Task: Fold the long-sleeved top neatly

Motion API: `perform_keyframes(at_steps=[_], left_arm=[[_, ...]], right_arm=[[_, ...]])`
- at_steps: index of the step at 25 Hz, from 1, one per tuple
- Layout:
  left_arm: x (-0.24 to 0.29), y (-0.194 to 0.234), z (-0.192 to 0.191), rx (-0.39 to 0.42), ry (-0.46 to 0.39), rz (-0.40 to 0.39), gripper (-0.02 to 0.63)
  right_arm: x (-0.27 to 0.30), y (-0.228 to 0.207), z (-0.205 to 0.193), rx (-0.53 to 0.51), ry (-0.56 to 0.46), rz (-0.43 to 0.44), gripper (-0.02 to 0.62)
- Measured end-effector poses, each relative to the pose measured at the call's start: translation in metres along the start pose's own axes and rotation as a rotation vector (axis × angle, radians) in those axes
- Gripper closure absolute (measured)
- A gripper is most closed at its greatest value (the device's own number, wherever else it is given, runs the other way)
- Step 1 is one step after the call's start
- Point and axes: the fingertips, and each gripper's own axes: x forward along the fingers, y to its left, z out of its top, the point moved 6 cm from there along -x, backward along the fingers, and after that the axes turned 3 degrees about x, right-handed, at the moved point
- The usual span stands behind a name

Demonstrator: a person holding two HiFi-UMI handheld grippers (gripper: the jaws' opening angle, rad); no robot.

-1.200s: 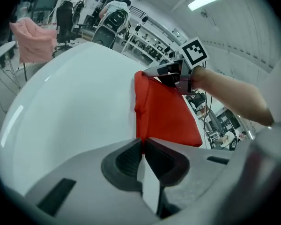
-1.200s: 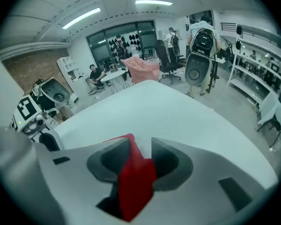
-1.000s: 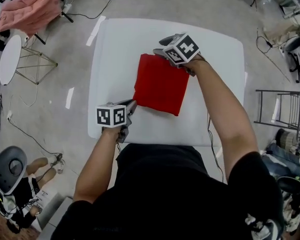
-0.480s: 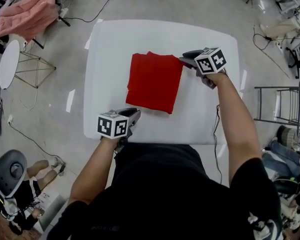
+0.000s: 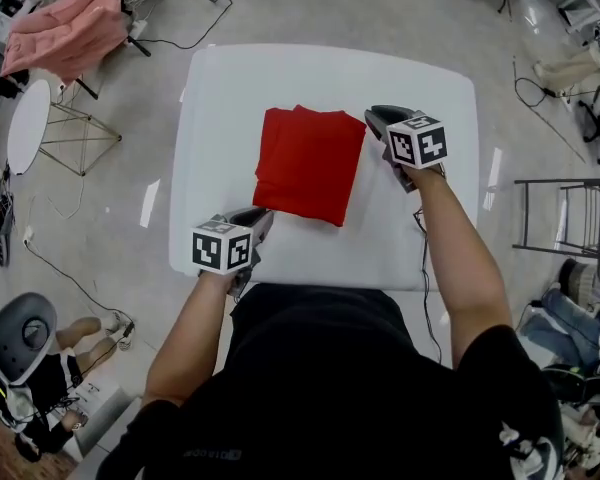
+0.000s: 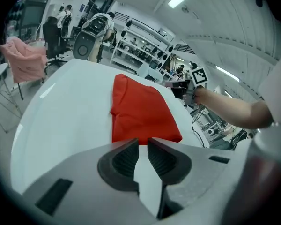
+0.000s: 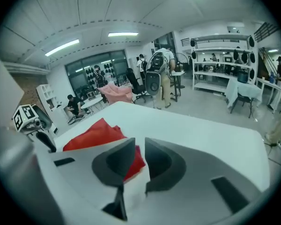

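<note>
The red long-sleeved top (image 5: 308,163) lies folded into a flat rectangle in the middle of the white table (image 5: 420,218). My left gripper (image 5: 263,215) hovers just off its near left corner; its jaws have just been opening and stand a little apart with nothing between them (image 6: 142,142). My right gripper (image 5: 373,115) sits beside the top's far right corner, clear of the cloth. Its jaws have just been closing to a narrow gap, also with nothing in it (image 7: 139,144). The top (image 6: 140,109) shows ahead of the left jaws and the top (image 7: 91,135) lies left of the right jaws.
A pink garment (image 5: 65,28) hangs over a chair at the far left, by a small round white table (image 5: 25,123). A metal rack (image 5: 570,218) stands to the right. Cables run on the floor. An office chair (image 5: 15,338) is at the lower left.
My right gripper has slid rightward off the top's far right corner onto bare table. The left gripper has drawn slightly back and up from the near left corner. The top lies flat.
</note>
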Motion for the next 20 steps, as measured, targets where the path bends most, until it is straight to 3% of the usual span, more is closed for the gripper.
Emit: perform_keyframes(at_steps=[7,10,13,15,18,20], left_arm=[[-0.021,0.041,-0.008,0.01,-0.031,0.088,0.548],[-0.027,0.051,-0.013,0.007,-0.031,0.075,0.548],[-0.03,0.048,-0.011,0.021,-0.034,0.045,0.548],[-0.032,0.043,-0.011,0.039,-0.031,0.03,0.548],[-0.036,0.04,-0.016,0.055,-0.021,0.026,0.548],[-0.039,0.037,-0.016,0.06,-0.023,0.017,0.548]], right_arm=[[-0.035,0.064,-0.072,0.196,-0.002,0.03,0.495],[-0.033,0.079,-0.1,0.439,-0.007,0.093,0.4],[-0.024,0.077,-0.114,0.753,-0.049,0.158,0.359],[-0.017,0.072,-0.121,0.903,-0.071,0.173,0.348],[-0.006,0.075,-0.127,1.0,-0.055,0.199,0.347],[-0.003,0.075,-0.128,0.997,-0.029,0.188,0.397]])
